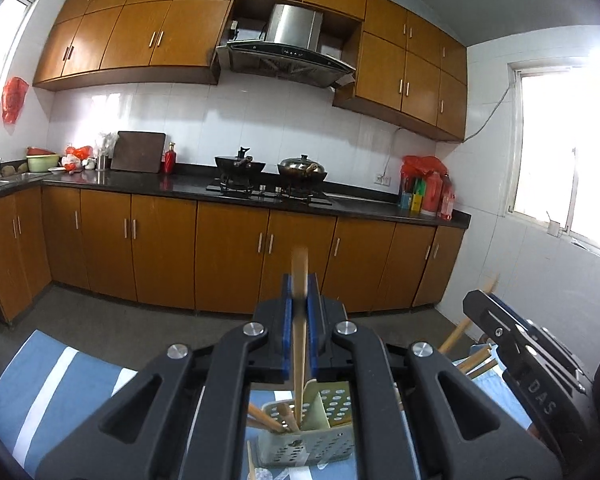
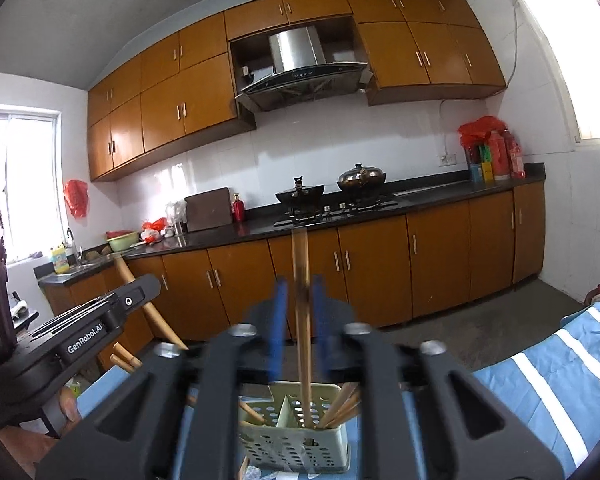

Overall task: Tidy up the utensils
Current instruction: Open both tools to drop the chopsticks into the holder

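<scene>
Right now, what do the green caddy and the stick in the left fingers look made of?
Caddy: moulded plastic, matte pale green, judging by its punched round holes and thin walls. Stick: probably bamboo or wood, going by the plain tan, unvarnished look; blur hides any grain.

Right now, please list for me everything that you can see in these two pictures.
basket: 1, pale green, on the cloth
sticks: several, wooden, standing in the basket
cloth: 1, blue with white stripes, under the basket
pans: 2, dark, on the stove
board: 1, brown, leaning on the wall
bottle: 1, red, beside the board
hood: 1, steel, above the stove
left gripper: 1, black with blue pads, shut on a stick
right gripper: 1, black with blue pads, open around a stick
</scene>
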Action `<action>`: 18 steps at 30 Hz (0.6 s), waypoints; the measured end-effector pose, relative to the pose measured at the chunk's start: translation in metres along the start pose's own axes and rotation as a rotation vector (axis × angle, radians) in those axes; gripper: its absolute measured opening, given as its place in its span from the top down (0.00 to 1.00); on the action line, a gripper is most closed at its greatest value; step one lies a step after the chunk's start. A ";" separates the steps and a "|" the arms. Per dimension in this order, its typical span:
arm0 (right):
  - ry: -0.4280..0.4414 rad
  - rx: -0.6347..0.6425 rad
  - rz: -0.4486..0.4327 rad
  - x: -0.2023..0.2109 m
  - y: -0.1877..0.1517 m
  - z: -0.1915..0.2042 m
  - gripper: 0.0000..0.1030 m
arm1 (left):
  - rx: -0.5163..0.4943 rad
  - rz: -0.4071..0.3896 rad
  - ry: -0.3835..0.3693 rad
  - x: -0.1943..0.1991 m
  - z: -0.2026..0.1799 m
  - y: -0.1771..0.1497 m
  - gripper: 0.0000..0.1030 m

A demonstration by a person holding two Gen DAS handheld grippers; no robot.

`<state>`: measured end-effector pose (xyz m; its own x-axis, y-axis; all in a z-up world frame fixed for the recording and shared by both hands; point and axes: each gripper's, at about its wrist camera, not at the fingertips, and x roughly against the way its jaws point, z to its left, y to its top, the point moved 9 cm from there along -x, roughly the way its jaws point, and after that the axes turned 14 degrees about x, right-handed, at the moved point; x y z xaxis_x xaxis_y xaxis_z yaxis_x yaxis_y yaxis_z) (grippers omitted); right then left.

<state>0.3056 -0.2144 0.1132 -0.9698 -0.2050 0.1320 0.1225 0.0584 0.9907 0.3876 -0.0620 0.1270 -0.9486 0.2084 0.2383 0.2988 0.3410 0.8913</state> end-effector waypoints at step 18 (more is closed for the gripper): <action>-0.166 -0.069 0.366 0.066 -0.126 -0.063 0.57 | 0.043 0.145 0.162 0.097 0.109 -0.072 0.55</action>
<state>0.2391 -0.2966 -0.0007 -0.8796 -0.0215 0.4753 0.4746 0.0313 0.8797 0.2854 0.0336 0.0438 -0.8989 0.1088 0.4244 0.4338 0.3576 0.8270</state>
